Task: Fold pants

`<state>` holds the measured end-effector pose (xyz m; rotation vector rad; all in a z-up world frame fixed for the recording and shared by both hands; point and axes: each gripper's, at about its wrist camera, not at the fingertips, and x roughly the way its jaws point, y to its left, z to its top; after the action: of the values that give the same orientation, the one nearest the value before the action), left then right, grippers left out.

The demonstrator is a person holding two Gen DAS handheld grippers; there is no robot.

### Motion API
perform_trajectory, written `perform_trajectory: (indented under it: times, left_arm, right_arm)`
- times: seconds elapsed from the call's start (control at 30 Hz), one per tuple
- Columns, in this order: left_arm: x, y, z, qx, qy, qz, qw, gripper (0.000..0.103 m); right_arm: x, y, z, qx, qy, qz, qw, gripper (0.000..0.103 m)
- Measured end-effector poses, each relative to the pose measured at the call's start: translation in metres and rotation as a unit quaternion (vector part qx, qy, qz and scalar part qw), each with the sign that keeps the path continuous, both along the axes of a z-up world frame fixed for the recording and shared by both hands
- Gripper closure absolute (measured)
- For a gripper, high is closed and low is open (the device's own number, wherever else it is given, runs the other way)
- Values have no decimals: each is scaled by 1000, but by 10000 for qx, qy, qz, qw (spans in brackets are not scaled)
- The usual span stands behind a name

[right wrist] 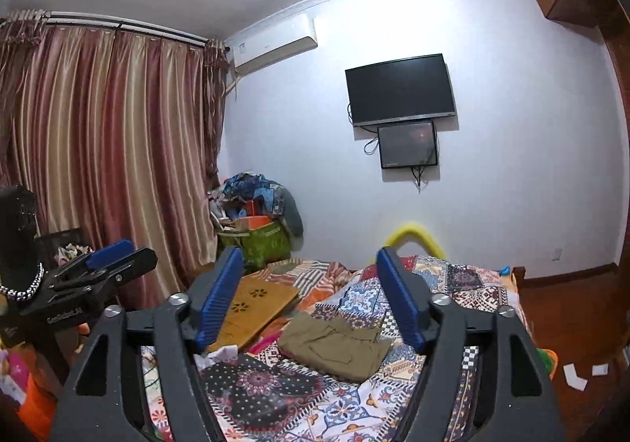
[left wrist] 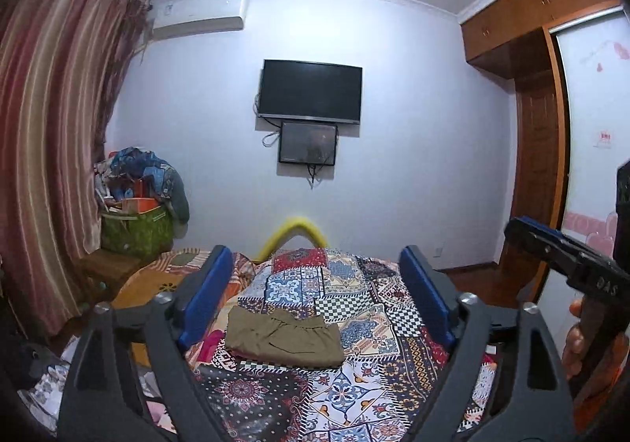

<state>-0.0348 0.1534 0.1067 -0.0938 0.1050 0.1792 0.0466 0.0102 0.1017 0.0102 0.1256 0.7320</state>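
Olive-green pants lie folded into a compact rectangle on the patchwork bedspread. They also show in the right wrist view. My left gripper is open and empty, held above and short of the pants. My right gripper is open and empty too, raised above the bed with the pants seen between its blue pads. The right gripper shows at the right edge of the left wrist view, and the left gripper at the left of the right wrist view.
A yellow wooden board lies on the bed left of the pants. A yellow padded rail marks the bed's far end. A green box piled with clothes stands by the striped curtain. A wardrobe stands on the right.
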Motion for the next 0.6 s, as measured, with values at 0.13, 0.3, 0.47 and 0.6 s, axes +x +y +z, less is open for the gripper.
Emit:
perform_trajectory:
  times: [0.13,0.3,0.47,0.6]
  left_arm:
    - [-10,1,-2,-84,-41,62,9999,4]
    - [-17,2,-6,-85,-31,151,9998,0]
    - [-20,-2,-9,30,12,209,9998,0]
    - [-20,-5,-14,99,7,224,9997,0]
  right_arm:
    - [-8,0,-5,-17,-59,-150,9999,14]
    - [-13,2,-8,-22,-78,-274,9996,0]
    - [-19,0,-10,-51,-85,-304,9995,0]
    - [-20,0,-11,-74,-85,-333,9994,0]
